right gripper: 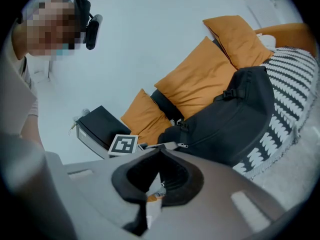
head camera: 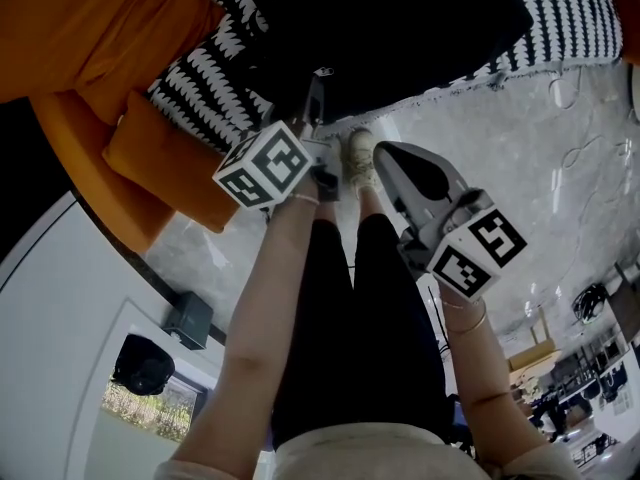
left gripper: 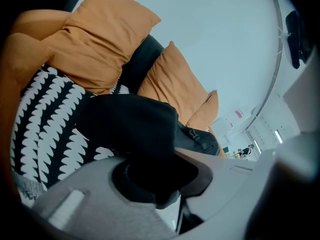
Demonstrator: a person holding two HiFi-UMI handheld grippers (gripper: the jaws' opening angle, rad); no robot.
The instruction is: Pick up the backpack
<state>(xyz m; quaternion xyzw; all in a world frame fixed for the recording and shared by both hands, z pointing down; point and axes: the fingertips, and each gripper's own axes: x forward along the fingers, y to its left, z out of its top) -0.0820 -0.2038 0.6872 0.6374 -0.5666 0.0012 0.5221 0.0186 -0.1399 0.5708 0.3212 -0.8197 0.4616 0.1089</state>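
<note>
The black backpack point(head camera: 400, 28) lies on a black-and-white patterned throw point(head camera: 210, 78) on an orange sofa. In the right gripper view the backpack point(right gripper: 235, 119) leans against the cushions, zip and buckle showing. My left gripper point(head camera: 318, 80) reaches to the bag's near edge. In its own view a fold of the backpack's black fabric point(left gripper: 130, 124) fills the space between the jaws of the left gripper point(left gripper: 155, 159), which is shut on it. My right gripper point(head camera: 390, 158) hangs short of the sofa above the floor. In its own view the right gripper point(right gripper: 160, 149) has its tips touching, with nothing between them.
Orange cushions point(right gripper: 200, 79) stand behind the bag. A black box point(right gripper: 100, 126) sits on the floor at the sofa's end. The person's shoe point(head camera: 360, 156) is on the marble floor between the grippers. Cables lie on the floor point(head camera: 590, 148) to the right.
</note>
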